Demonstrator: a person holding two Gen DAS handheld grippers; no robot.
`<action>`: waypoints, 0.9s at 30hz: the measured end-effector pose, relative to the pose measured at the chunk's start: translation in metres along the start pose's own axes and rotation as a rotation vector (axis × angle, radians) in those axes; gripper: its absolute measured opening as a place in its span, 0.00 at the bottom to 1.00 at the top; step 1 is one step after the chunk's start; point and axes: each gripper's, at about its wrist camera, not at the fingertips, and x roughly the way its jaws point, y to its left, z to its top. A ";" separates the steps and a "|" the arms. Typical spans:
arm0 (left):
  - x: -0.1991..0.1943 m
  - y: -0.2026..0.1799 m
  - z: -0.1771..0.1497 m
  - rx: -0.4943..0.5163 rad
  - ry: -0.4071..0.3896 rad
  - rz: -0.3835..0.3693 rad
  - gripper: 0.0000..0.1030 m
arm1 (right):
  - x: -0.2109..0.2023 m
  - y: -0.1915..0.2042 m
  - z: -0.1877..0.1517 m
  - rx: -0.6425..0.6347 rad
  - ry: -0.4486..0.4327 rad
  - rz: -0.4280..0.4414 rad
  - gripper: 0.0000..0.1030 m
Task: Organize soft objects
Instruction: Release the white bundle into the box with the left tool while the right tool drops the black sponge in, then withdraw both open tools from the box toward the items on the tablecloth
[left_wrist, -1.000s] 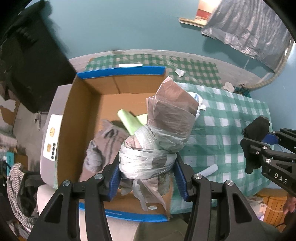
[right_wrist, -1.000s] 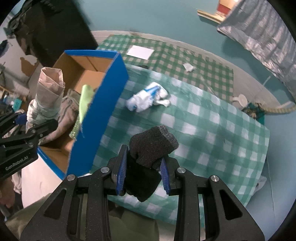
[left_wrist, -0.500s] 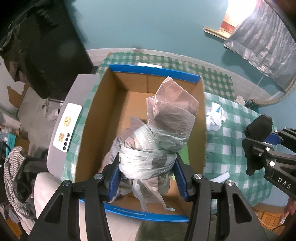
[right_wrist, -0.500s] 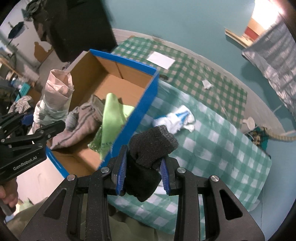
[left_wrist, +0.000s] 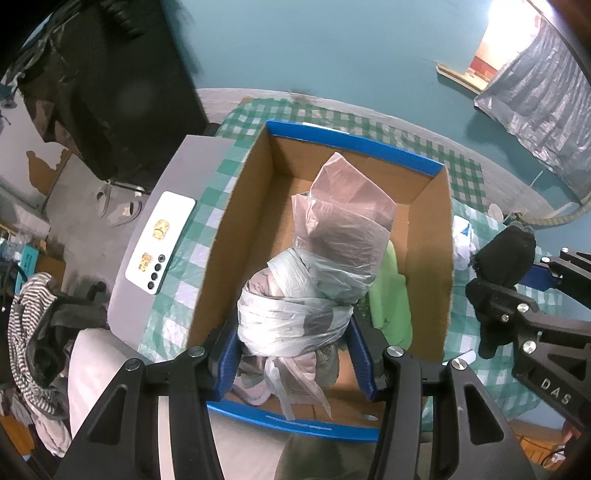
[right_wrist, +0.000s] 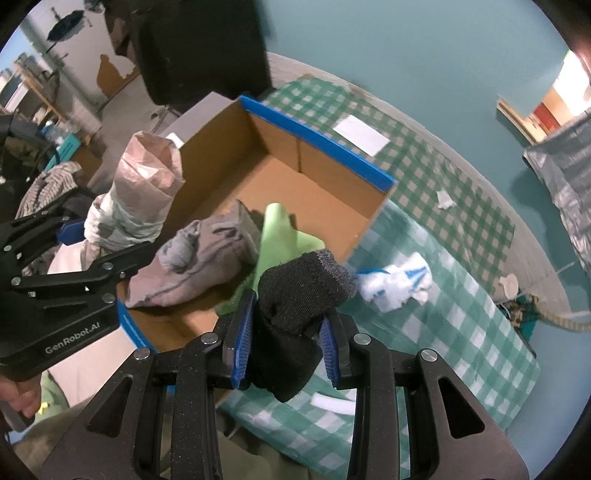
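The left tool (left_wrist: 295, 360), pinching the plastic-wrapped bundle (left_wrist: 317, 288) upright, hangs directly over the open cardboard box (left_wrist: 430, 236), while the right tool (right_wrist: 286, 341), clamped on the black sock (right_wrist: 295, 299), sits beside the box's right wall.

Left gripper (left_wrist: 295, 354): matte black angular arms, blue ribbed pads, silver screws, white "GenRobot.AI" lettering on side. Right gripper (right_wrist: 287, 336): same black frame, blue pads, silver screws, "DAS" lettering. Bare skin behind grippers.
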 end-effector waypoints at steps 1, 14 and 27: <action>0.000 0.002 0.000 -0.004 0.001 0.000 0.51 | 0.002 0.003 0.002 -0.005 0.002 0.001 0.31; 0.015 0.018 -0.003 -0.005 0.036 0.001 0.52 | 0.023 0.026 0.018 -0.022 0.033 0.024 0.35; 0.023 0.025 -0.006 -0.031 0.062 0.000 0.68 | 0.017 0.025 0.020 0.010 0.023 0.003 0.55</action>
